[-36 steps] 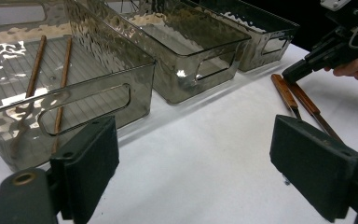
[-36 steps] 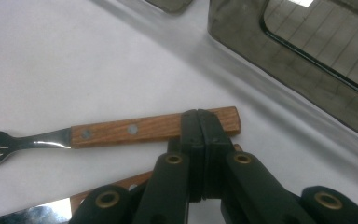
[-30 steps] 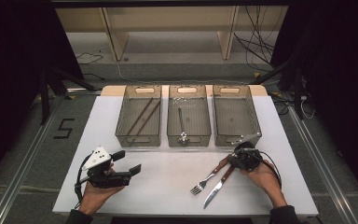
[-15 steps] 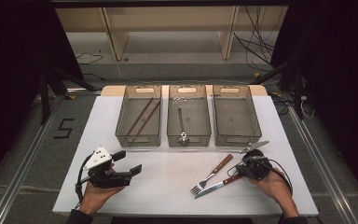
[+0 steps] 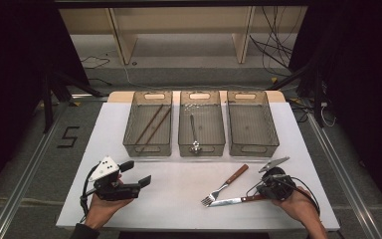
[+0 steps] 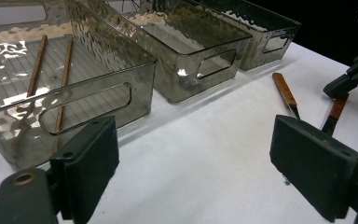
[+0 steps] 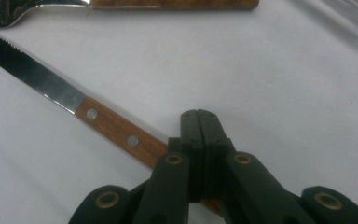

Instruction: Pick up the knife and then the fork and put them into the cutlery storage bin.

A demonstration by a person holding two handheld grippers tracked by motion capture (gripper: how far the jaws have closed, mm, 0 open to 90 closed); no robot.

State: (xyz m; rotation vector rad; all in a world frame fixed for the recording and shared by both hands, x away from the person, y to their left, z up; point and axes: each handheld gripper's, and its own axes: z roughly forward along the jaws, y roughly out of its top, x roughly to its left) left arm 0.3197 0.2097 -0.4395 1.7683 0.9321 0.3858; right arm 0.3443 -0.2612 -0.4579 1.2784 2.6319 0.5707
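Right gripper [image 7: 200,116]: jaws pressed together, resting over the handle end of the knife [image 7: 93,116]; whether they pinch it is hard to tell. Knife: flat on the white table [image 5: 179,199], near front edge, blade pointing left, just below the fork [image 5: 224,186]. Left gripper [image 6: 193,163]: jaws spread wide, nothing between. Three bins behind; chopsticks [image 5: 151,124] in the left bin [image 5: 129,144].

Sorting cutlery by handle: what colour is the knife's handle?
Reddish-brown wood with two metal rivets on the knife's handle; right gripper view shows it best.
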